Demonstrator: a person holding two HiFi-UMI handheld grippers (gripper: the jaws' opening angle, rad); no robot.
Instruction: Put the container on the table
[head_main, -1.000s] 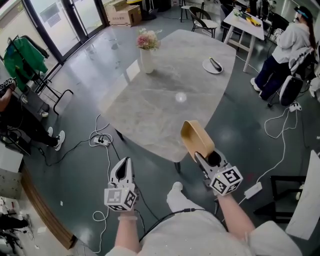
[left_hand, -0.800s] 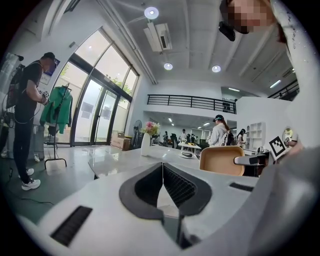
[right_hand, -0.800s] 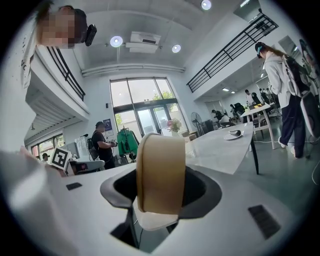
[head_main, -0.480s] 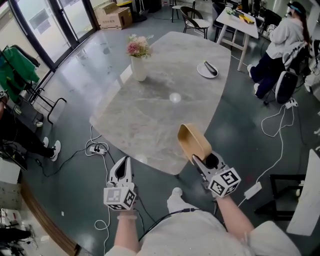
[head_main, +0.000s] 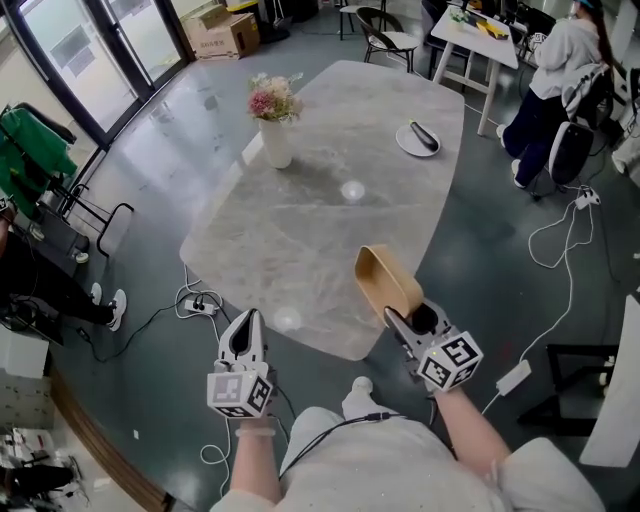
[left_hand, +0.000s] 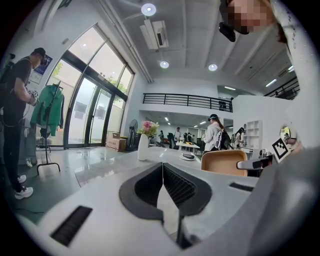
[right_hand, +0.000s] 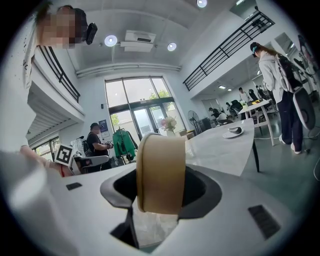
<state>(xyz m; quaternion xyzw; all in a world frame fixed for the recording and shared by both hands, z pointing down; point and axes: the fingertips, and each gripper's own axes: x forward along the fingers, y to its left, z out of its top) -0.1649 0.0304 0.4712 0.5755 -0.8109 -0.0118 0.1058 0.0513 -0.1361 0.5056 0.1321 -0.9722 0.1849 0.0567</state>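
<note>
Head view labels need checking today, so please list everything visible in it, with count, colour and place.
table: one, grey marble, centre
vase: one, white with pink flowers, far left of the tabletop
plate: one, white with a dark item on it, far right of the tabletop
container: one, tan, above the table's near edge
cardboard box: one, brown, floor beyond the table
garment: one, green, on a rack at left
seated person: one, white top, far right
left gripper: one, white and black, jaws together, empty
right gripper: one, white and black, clamped on the container
</note>
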